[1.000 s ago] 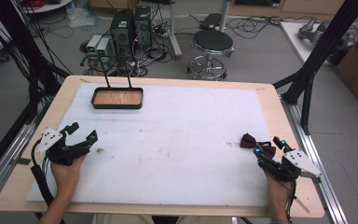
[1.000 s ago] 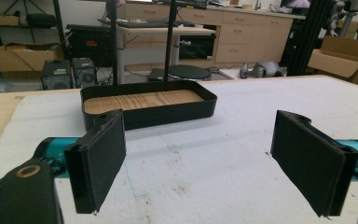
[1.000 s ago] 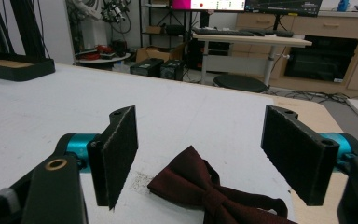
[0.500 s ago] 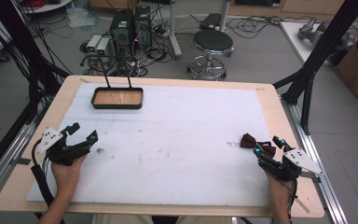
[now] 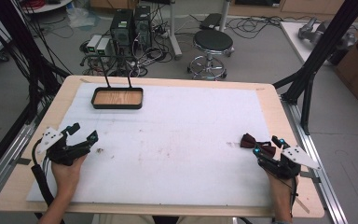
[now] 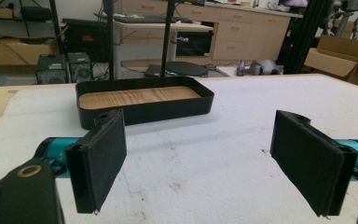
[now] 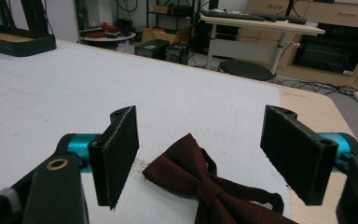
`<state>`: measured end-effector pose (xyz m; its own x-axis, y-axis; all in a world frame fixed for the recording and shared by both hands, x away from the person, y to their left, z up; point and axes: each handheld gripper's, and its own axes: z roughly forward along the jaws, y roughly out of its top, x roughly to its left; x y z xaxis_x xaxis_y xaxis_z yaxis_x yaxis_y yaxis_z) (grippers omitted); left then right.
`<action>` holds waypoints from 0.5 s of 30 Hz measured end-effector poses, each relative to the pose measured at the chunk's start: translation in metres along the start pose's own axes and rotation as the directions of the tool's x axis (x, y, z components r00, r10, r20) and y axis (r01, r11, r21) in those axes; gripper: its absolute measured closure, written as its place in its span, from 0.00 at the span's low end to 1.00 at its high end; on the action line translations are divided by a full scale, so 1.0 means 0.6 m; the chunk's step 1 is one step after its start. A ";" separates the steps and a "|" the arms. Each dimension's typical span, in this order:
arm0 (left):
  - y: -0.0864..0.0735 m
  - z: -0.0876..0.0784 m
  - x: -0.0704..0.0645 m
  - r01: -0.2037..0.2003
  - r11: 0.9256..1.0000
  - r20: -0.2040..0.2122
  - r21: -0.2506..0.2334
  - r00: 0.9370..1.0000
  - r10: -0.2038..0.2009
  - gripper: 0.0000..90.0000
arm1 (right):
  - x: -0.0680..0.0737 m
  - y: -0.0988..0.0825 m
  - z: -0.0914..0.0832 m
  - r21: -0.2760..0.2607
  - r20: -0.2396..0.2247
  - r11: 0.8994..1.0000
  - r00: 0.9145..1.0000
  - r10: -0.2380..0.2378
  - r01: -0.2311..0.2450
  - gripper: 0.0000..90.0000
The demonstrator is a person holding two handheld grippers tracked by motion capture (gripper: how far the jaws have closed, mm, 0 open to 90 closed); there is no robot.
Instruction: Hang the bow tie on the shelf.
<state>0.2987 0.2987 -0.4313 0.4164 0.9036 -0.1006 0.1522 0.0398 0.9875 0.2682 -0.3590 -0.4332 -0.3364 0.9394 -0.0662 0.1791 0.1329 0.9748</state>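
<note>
— Where's the bow tie (image 5: 253, 142)?

— Flat on the white mat (image 5: 182, 140), near its right edge, on the near half of the table (image 5: 270, 100). It's dark red.

— And the right gripper (image 5: 269, 145)?

— Just behind the tie, on the person's side. Its jaws stand wide apart, holding nothing. In the right gripper view the tie (image 7: 205, 179) lies between the two pads (image 7: 121, 149), low in the gap, one wing reaching out past them. I can't tell whether either pad touches the cloth.

— The left gripper (image 5: 84, 133)?

— Over the mat's left edge, well apart from the tie. Jaws spread there too, nothing between them but bare, slightly stained mat, as the left gripper view (image 6: 198, 154) shows.

— Anything else on the table?

— A black tray (image 5: 117, 98) with a wood-grain floor, at the far left of the mat. It sits ahead of the left gripper, well apart from it.
</note>
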 end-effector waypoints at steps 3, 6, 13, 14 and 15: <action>-0.001 0.001 -0.001 -0.001 1.000 0.005 0.005 1.000 0.001 0.21 | -0.004 -0.002 0.001 0.024 -0.005 1.000 1.000 -0.004 0.004 0.30; 0.000 0.000 -0.001 0.000 1.000 0.005 0.002 1.000 0.000 0.21 | -0.009 -0.004 0.003 0.043 -0.009 0.999 1.000 0.000 0.000 0.30; -0.001 0.002 0.000 0.007 1.000 0.008 0.010 1.000 -0.007 0.21 | -0.023 -0.007 0.013 0.150 -0.025 0.989 1.000 0.000 0.004 0.36; -0.001 0.003 -0.001 0.006 1.000 0.009 0.010 1.000 -0.006 0.21 | -0.024 -0.008 0.015 0.161 -0.029 0.987 1.000 -0.006 0.010 0.37; -0.001 0.002 -0.001 0.004 1.000 0.009 0.010 1.000 -0.004 0.21 | -0.026 -0.008 0.017 0.173 -0.039 0.985 0.999 -0.007 0.013 0.38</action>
<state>0.2996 0.2973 -0.4320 0.4243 0.8994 -0.1053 0.1622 0.0389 0.9860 0.2819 -0.3713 -0.4389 -0.3733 0.9255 -0.0646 0.3318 0.1982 0.9223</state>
